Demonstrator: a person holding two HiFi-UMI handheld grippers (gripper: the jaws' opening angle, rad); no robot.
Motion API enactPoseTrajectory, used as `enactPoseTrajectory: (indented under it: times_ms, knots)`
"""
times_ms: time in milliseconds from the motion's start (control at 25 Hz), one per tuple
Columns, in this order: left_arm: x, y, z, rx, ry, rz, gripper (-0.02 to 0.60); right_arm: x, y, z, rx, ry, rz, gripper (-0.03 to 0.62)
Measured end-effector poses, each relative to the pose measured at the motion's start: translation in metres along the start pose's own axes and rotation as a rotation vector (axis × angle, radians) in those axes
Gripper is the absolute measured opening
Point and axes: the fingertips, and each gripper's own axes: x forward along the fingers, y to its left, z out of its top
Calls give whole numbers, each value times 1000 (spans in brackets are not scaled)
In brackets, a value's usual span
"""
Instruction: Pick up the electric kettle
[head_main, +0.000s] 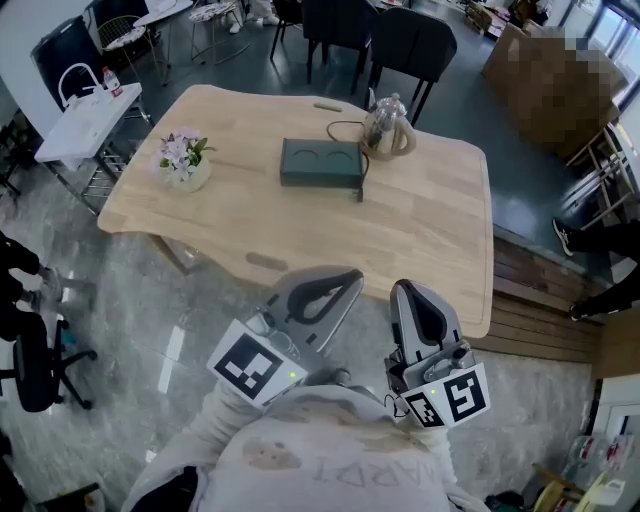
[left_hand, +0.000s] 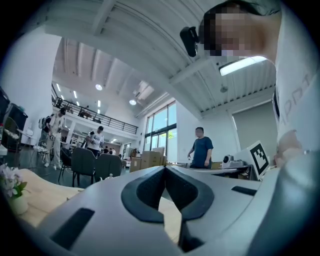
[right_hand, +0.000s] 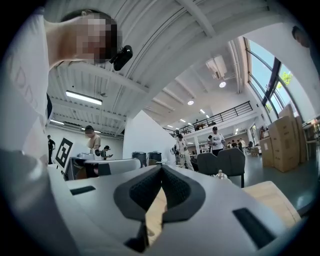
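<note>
Fingers pressed together on both, nothing between them. Left gripper (head_main: 347, 277) and right gripper (head_main: 405, 288) point level toward the tabletop (head_main: 430, 230), held close to the chest, hands hidden beneath. The kettle (head_main: 386, 128) stands at the far side, well apart.

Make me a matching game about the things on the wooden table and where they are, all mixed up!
1 electric kettle
2 flower vase
3 dark green box
4 right gripper

A between the vase and the kettle
B by the near edge of the table, jaws shut
C by the table's far edge
D near the table's left end

Pairs: 1-C, 2-D, 3-A, 4-B
</note>
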Motion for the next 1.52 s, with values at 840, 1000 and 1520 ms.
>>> enactPoseTrajectory:
  times_ms: [840,1000,1520]
  knots:
    - [-48,24,-4,-16,-11,-43,12,28,26,-22,-49,42,-56,89]
    - [-38,31,-6,-12,-12,-48,12,41,14,-25,-70,49,-51,111]
    - [48,89,-10,-18,-12,-36,12,118,-81,-39,-105,100,-15,173]
